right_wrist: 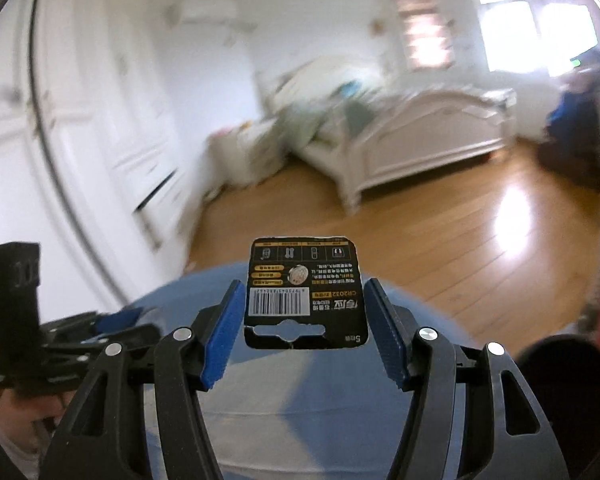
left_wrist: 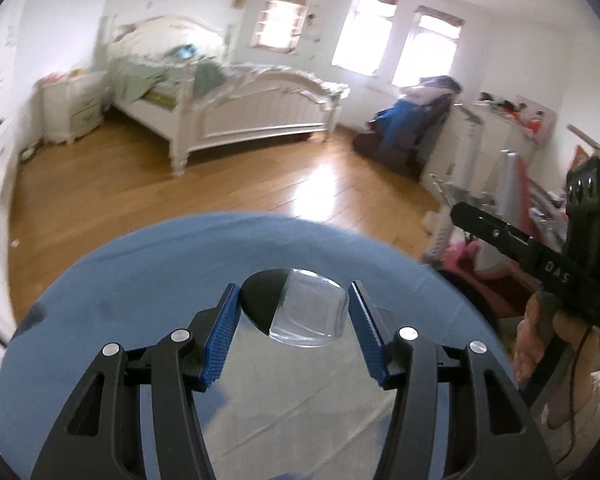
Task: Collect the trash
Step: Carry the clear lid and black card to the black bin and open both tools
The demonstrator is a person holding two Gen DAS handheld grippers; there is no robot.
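- Cardboard, thin and black, makes up the battery card (right_wrist: 305, 295) between the fingers of the right gripper (right_wrist: 305, 326); it carries a barcode, a CR2032 marking and a torn hang slot near its lower edge.
- Judged from its look, the card is very light, stiff enough to keep its flat shape, yet easy to crease; its flat side edges are the natural place to take hold.
- Right gripper: the blue pads (right_wrist: 220, 334) stand fairly wide apart. The left pad appears to touch the card's left edge, while a narrow gap shows on the right side, so whether the card is truly pinched cannot be told.
- Clear plastic forms the blister piece (left_wrist: 310, 308) seen from the left wrist, lying partly over a dark oval backing (left_wrist: 262, 300). It looks feather-light, slick and springy, likely to dent or pop out under pressure; a gentle squeeze across its sides would suit.
- Left gripper (left_wrist: 292, 332) is spread wide, pads on either side of the blister, none plainly touching it.
- Both pieces sit above a blue cloth surface (left_wrist: 140, 280), with wooden floor (left_wrist: 220, 188) and a white bed (left_wrist: 252, 120) well beyond.
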